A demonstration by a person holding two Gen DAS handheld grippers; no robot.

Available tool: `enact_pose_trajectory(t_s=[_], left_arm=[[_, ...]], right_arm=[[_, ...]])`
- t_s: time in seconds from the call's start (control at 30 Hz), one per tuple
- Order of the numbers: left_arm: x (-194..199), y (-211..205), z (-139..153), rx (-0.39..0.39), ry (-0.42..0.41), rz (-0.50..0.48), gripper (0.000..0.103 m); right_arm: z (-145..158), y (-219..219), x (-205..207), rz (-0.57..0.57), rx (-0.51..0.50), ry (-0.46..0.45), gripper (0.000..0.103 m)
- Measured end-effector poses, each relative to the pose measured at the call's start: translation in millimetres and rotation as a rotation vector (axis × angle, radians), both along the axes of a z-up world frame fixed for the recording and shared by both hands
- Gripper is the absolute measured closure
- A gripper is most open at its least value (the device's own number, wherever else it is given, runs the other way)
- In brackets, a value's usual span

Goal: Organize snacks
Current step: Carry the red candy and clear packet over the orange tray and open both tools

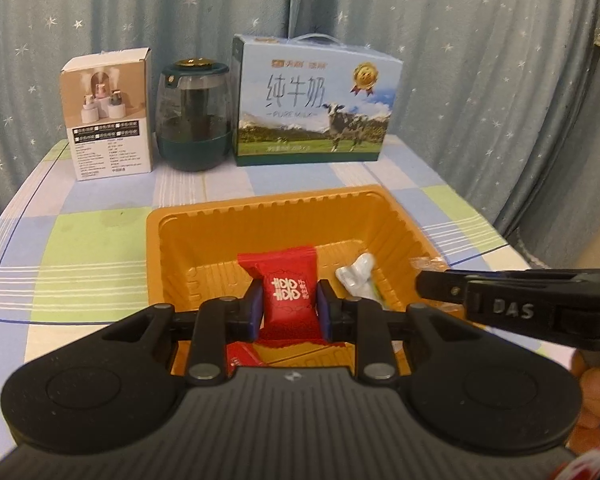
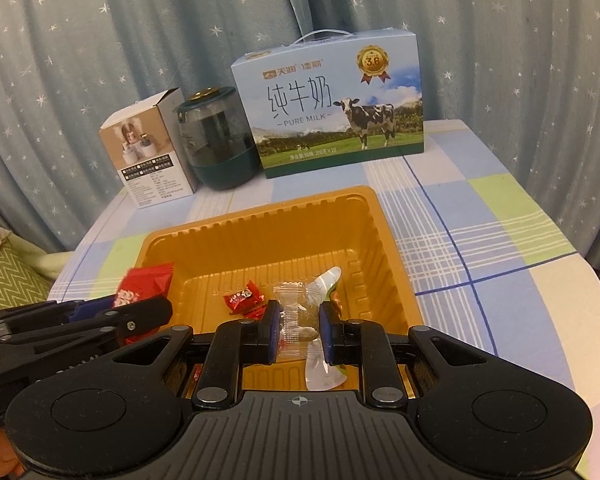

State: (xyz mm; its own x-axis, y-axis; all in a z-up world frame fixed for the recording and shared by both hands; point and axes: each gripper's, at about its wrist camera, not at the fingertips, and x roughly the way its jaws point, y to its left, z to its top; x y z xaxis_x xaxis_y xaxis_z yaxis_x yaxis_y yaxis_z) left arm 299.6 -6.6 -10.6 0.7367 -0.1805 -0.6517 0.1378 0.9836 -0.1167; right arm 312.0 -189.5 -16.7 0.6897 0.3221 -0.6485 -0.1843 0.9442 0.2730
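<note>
Now left gripper (image 1: 290, 307) pinches red candy (image 1: 286, 286) — right gripper (image 2: 299, 323) clamps clear packet (image 2: 294, 312).

Left gripper body hiding lower edge of red candy packet (image 1: 290, 300); small print on white box (image 2: 156, 188) blurring, lower left.

checked tablecloth (image 2: 480, 240) bears orange tray (image 2: 384, 240), milk carton (image 2: 332, 112), jar (image 2: 220, 140), small box (image 2: 152, 160).

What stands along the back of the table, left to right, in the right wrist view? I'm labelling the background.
Small white carton → dark green jar → blue milk box.
</note>
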Motion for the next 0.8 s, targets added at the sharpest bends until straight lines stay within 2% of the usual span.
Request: enact_pose_trajectory(t_s=[0.03,0.8], left_arm=[[0,1,-1,0.007,0.002,0.006,0.073],[-15,12,-3,0.017,0.008,0.005,0.073]], right_arm=[[0,0,0,0.0,0.001,0.001,0.082],[3,10,6,0.013,0.009,-0.003,0.082]])
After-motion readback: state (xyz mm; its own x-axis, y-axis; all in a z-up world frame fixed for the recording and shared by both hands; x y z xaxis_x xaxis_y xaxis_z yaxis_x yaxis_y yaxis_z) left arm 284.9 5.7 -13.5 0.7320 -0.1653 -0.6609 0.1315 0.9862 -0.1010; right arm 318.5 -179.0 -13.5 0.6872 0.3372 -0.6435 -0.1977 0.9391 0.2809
